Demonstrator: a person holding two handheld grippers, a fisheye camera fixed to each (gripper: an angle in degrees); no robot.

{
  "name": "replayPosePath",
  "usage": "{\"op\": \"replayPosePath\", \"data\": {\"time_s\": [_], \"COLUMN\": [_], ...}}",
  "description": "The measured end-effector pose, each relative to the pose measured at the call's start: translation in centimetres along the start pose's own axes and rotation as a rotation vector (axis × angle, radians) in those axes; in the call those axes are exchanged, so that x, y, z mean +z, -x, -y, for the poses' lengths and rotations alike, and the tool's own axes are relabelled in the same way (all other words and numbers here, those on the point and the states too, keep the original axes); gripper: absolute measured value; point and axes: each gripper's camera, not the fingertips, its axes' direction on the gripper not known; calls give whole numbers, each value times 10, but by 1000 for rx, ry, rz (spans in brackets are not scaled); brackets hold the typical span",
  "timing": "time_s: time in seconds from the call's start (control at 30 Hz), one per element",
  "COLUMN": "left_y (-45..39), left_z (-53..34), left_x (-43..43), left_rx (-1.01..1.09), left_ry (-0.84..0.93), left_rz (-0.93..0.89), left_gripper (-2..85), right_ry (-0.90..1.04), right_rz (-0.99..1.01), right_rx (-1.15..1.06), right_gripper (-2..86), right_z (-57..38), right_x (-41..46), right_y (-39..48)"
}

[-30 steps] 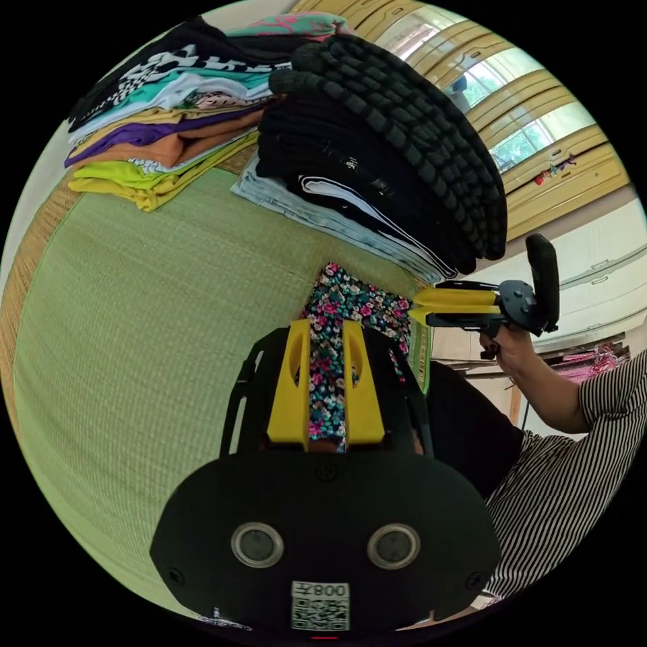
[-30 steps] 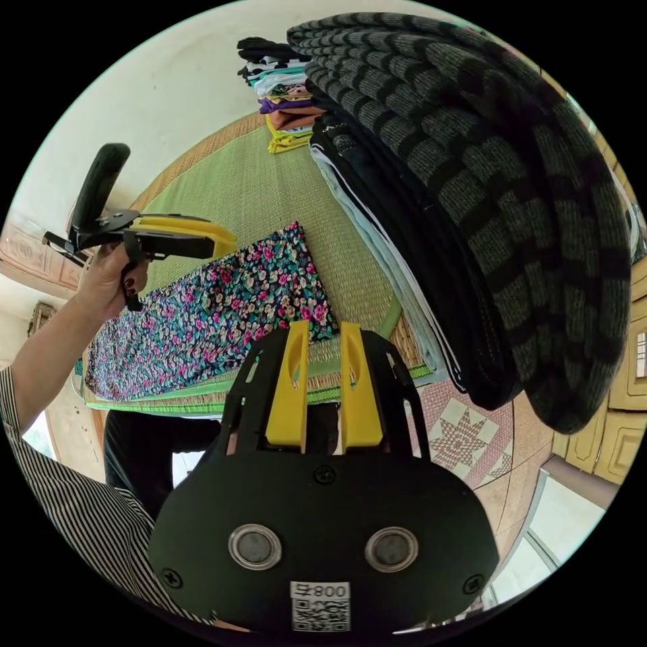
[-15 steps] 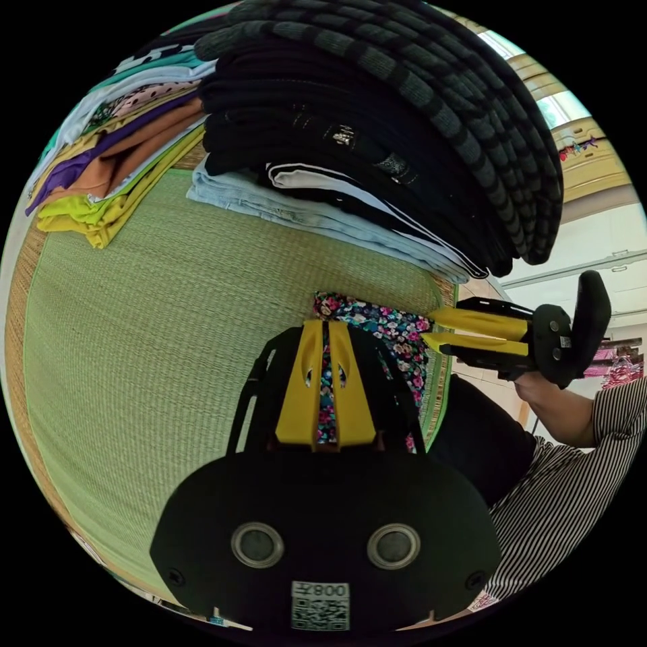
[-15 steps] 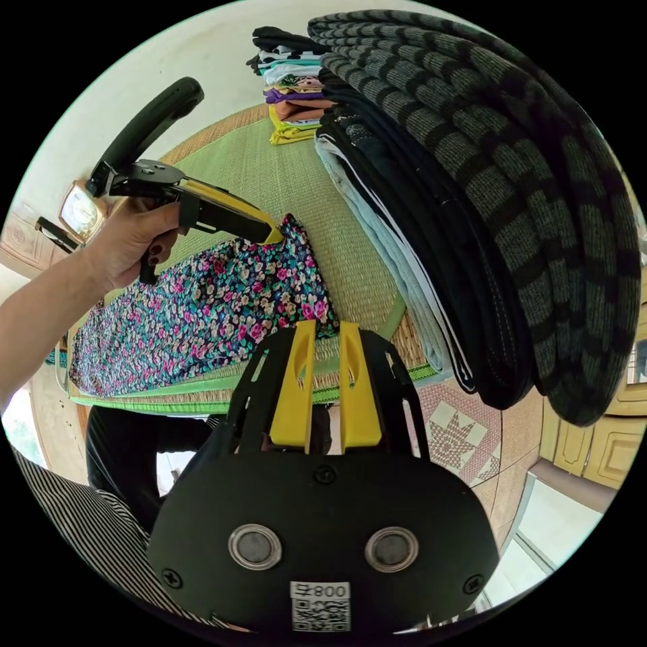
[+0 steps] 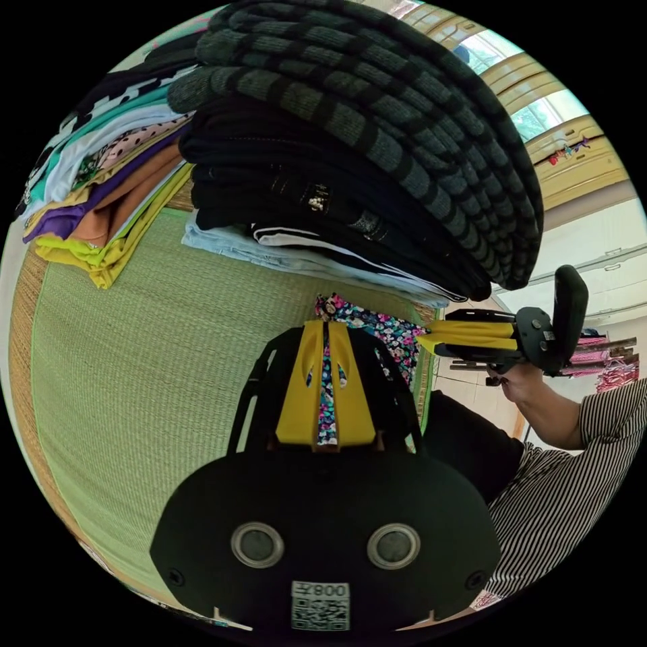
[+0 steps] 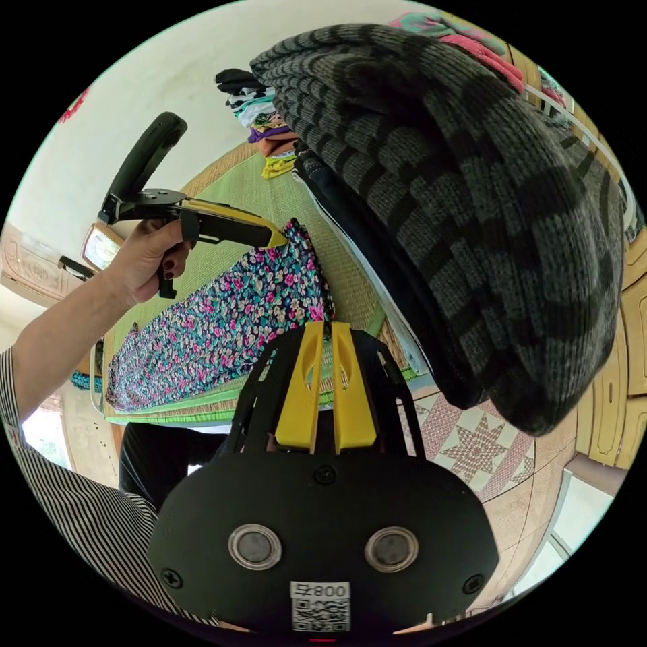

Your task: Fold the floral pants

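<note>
A green woven mat [image 5: 148,350] covers the surface, and along its far side stand two tall stacks of folded clothes, the nearer one topped by a thick grey-and-black striped knit [image 6: 458,202], the farther one a pile of bright shirts [image 5: 101,195]. The floral pants [image 6: 222,323] lie flat on the mat as one long narrow strip near its front edge, the long axis running from beside the dark stack away toward the person's left. The cloth looks thin, light and limp, likely to sag and slide, so corners and hems seem the sensible places to grip. The left gripper [image 5: 326,337] has its yellow jaws nearly closed on the far corner of the pants' end. The right gripper [image 6: 323,333] sits at the near corner with jaws drawn narrow, though whether it actually pinches cloth cannot be told
</note>
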Motion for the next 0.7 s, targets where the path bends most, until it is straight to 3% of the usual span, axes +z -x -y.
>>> {"op": "replayPosePath", "data": {"time_s": [0.27,0.7], "left_y": [-14,-14], "left_z": [-44,-224], "left_x": [-44,-220], "left_rx": [9,37], "left_ry": [-19,-293], "left_rz": [9,-20], "left_gripper": [11,11], "right_ry": [-34,-165], "right_rz": [18,282], "right_rx": [-17,-296], "right_gripper": [19,19], "right_z": [-4,6], "right_x": [-20,-97], "right_y": [5,110]}}
